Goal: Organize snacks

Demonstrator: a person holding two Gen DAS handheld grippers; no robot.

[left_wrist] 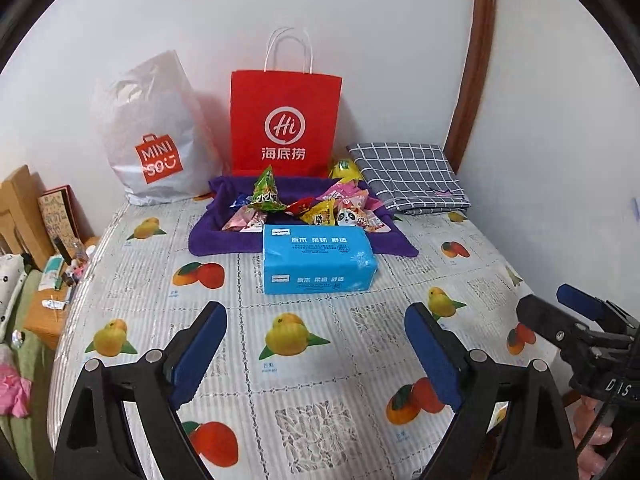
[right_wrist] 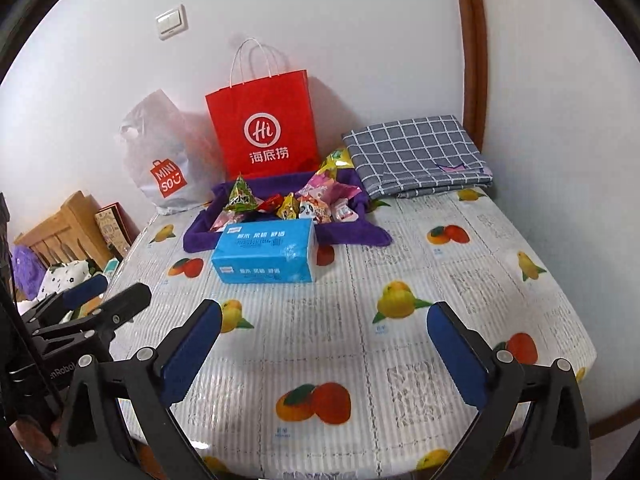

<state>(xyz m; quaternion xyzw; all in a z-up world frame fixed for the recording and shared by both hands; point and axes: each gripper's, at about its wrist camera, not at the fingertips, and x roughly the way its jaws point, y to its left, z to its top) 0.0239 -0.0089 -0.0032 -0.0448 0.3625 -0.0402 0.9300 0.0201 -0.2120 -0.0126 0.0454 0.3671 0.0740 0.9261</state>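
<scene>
Snack packets (left_wrist: 308, 210) heaped on purple cloth (left_wrist: 224, 240) at the far middle of the surface (left_wrist: 320, 360), behind the blue tissue pack (left_wrist: 318, 258). Left gripper (left_wrist: 316, 344) and right gripper (right_wrist: 324, 344) both released, empty, at the near edge. Pile lies straight ahead; neither clearly nearer.

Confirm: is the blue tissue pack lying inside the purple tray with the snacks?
No: the tissue pack sits on the tablecloth in front of the purple tray, outside it.

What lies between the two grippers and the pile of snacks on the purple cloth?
A blue tissue pack lies in front of the snacks, on the tablecloth. Both views show it, ahead of the open left gripper and right gripper.
</scene>
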